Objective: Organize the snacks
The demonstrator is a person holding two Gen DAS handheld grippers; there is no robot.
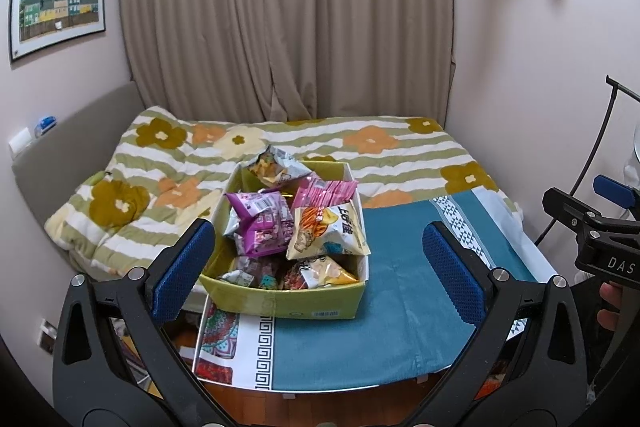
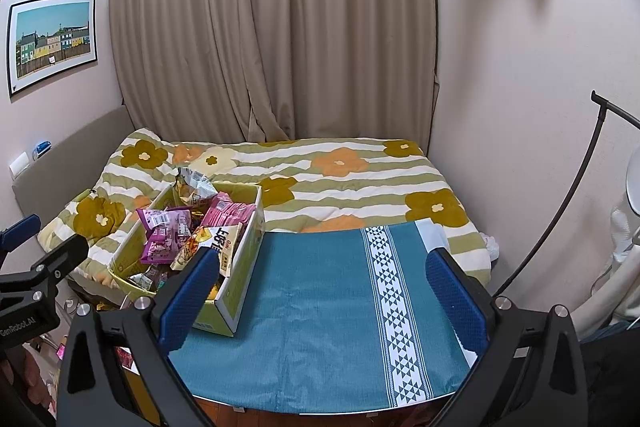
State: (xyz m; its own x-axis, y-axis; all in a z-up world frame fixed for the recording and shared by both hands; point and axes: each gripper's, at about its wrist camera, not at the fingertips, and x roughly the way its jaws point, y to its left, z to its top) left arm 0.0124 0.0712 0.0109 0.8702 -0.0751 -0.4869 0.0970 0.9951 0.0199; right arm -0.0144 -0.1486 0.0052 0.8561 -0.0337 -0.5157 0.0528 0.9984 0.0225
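Left hand-held gripper (image 1: 318,263) wide open, holding nothing; right hand-held gripper (image 2: 322,291) same, over bare teal cloth (image 2: 328,307). Snack bags (image 1: 296,223) heaped in yellow-green box (image 1: 288,301) on the cloth, 10 o'clock from the right one. Flowered quilt (image 2: 340,171) behind.

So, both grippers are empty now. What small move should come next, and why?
Probably lower the open left gripper toward the white chip bag lying on top of the full yellow box. The teal cloth beside it is bare, and the open right gripper hovers over that cloth.
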